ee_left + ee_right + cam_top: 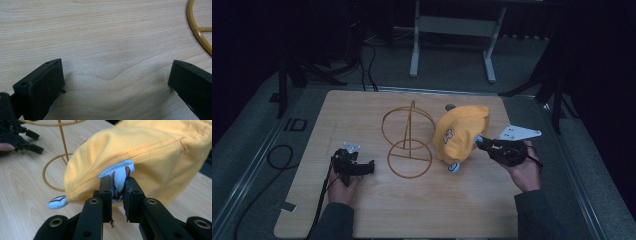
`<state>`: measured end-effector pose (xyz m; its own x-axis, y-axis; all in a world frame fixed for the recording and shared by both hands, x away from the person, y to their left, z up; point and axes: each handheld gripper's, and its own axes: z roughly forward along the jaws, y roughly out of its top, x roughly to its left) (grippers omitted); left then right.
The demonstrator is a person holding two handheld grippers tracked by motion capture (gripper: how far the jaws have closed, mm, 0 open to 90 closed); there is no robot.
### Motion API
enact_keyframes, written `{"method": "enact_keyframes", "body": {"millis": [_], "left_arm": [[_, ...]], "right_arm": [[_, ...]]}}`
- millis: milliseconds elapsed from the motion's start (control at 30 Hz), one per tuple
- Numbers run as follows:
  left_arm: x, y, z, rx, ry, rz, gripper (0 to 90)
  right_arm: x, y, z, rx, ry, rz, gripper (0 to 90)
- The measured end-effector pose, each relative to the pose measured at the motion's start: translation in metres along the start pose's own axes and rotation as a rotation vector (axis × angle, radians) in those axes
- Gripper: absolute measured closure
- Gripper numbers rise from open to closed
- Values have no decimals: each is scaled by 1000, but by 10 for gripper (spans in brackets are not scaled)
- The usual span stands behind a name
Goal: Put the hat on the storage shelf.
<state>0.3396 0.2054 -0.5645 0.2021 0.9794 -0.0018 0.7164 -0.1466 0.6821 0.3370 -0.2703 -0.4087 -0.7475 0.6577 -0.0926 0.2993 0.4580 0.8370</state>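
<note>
Left hand-held gripper (371, 165) is sitting wide and empty on the desk (362, 210) just short of the wire stand (408, 137), while the right hand-held gripper (117, 192) is pinching the yellow cap (140, 157) by one thin blue-white tab (118, 176), so it is risking slipping free or snagging on the stand.

This looks like a lab or test room – dark, with black curtains all around. A bare wooden table (412, 210) sits on grey carpet. Cables (277, 157) snake over the floor, and a grey metal stand (452, 30) waits behind – no home things.
</note>
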Motion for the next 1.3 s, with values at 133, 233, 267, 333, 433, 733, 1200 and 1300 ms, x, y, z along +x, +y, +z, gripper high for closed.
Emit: {"method": "enact_keyframes", "body": {"millis": [133, 233, 267, 333, 433, 733, 1200, 1300], "left_arm": [[0, 0, 0, 1, 0, 0, 4], [0, 0, 0, 0, 0, 0, 4], [0, 0, 0, 0, 0, 0, 4], [0, 0, 0, -1, 0, 0, 4], [0, 0, 0, -1, 0, -2, 4], [0, 0, 0, 1, 0, -1, 4], [-1, 0, 0, -4, 0, -4, 4], [-1, 0, 0, -4, 0, -4, 4]], "right_arm": [[0, 4, -5, -12, 3, -6, 788], [1, 6, -11, -24, 12, -6, 788], [2, 6, -13, -27, 17, -2, 788], [5, 6, -17, -33, 27, -5, 788], [10, 4, -21, -27, 49, -9, 788], [-5, 13, -4, 34, 18, 44, 772], [-40, 15, 42, 231, -86, 91, 604], [-38, 14, 42, 233, -101, 81, 574]]}}
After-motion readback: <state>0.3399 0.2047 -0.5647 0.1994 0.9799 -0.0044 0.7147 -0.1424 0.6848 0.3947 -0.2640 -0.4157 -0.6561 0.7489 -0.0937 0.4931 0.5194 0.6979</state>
